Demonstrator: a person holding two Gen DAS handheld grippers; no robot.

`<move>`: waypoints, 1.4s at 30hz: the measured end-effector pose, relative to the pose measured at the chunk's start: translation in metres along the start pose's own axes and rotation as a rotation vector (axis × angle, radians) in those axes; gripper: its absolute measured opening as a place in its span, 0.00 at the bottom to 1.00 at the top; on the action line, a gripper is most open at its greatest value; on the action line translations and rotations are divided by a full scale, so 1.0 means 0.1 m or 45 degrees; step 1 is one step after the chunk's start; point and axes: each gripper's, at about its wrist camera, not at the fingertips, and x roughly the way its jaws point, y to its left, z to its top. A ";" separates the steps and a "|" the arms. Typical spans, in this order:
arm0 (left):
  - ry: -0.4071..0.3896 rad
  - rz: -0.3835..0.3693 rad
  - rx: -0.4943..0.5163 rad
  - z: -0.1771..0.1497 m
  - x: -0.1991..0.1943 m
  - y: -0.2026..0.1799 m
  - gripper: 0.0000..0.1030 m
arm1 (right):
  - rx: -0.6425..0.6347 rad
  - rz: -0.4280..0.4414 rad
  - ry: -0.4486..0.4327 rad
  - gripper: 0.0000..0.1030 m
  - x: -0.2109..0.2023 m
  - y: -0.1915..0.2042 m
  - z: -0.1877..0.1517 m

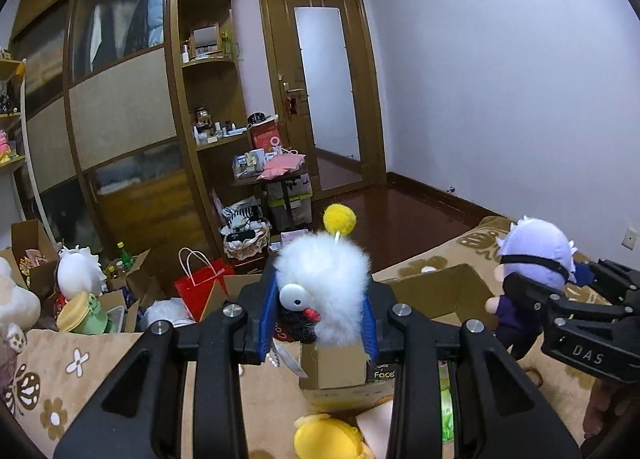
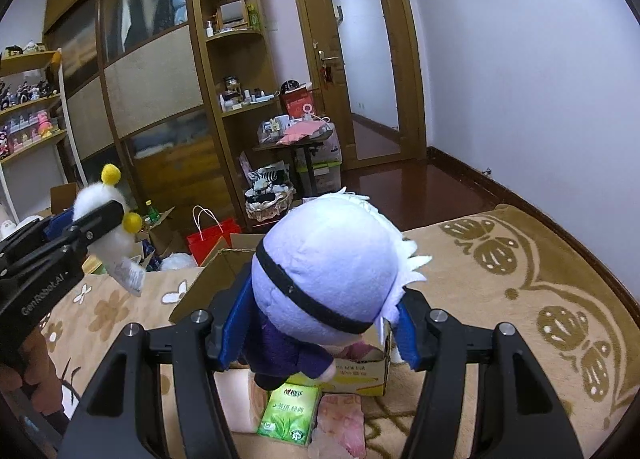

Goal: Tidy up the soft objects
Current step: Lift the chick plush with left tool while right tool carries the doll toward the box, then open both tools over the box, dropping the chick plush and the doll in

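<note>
A: What is your left tool [image 1: 320,311] doing?

B: In the left wrist view it sits in the middle of the frame. Its blue pads [image 1: 267,319] are clenched on a fluffy white toy [image 1: 324,291]. The toy has a yellow ball [image 1: 339,217] on a thin stick on top, and a paper tag hangs under it. In the right wrist view you see the same toy at the middle left, up in the air over the tan blanket [image 2: 500,259].

A: What is under the toy?

B: An open cardboard box [image 1: 440,291], lying on the blanket with flowers on it. A yellow soft thing [image 1: 326,437] shows at the bottom middle of the frame.

A: And your right tool [image 2: 320,323]?

B: It is in the middle of the right wrist view. It squeezes a doll with a big pale purple head [image 2: 328,259]. The doll has a black band across the head and dark purple clothes. It hangs over the box. In the left wrist view it is at the middle right.

A: Anything else down there?

B: A green tissue pack [image 2: 290,413] at the bottom middle, and a pink soft thing [image 2: 340,423] just beside it on its right.
</note>
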 end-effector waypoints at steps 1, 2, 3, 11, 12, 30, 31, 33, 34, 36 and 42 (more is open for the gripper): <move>0.006 -0.001 -0.008 0.00 0.03 0.01 0.32 | -0.004 0.003 0.005 0.62 0.03 0.00 0.00; 0.013 0.000 -0.013 0.00 0.06 0.02 0.32 | -0.010 0.004 0.007 0.62 0.04 0.00 0.00; 0.020 -0.004 -0.019 0.00 0.08 0.02 0.32 | -0.016 0.004 0.013 0.62 0.07 0.01 0.01; 0.059 -0.043 -0.069 -0.11 0.29 0.05 0.33 | -0.018 0.030 0.068 0.63 0.30 -0.02 -0.03; 0.069 -0.048 -0.070 -0.13 0.33 0.04 0.33 | -0.010 0.035 0.073 0.63 0.33 -0.03 -0.03; 0.324 -0.147 -0.093 -0.47 0.84 -0.14 0.33 | 0.033 0.049 0.149 0.64 0.69 -0.12 -0.12; 0.338 -0.147 -0.095 -0.49 0.86 -0.14 0.33 | 0.039 0.055 0.162 0.64 0.70 -0.12 -0.13; 0.370 -0.152 -0.094 -0.52 0.91 -0.15 0.33 | 0.044 0.055 0.185 0.65 0.74 -0.13 -0.15; 0.381 -0.155 -0.088 -0.53 0.92 -0.16 0.33 | 0.045 0.058 0.197 0.65 0.75 -0.13 -0.17; 0.401 -0.155 -0.069 -0.56 0.94 -0.18 0.34 | 0.040 0.060 0.214 0.65 0.78 -0.12 -0.19; 0.447 -0.132 -0.082 -0.61 1.01 -0.18 0.35 | 0.018 0.049 0.230 0.67 0.80 -0.11 -0.23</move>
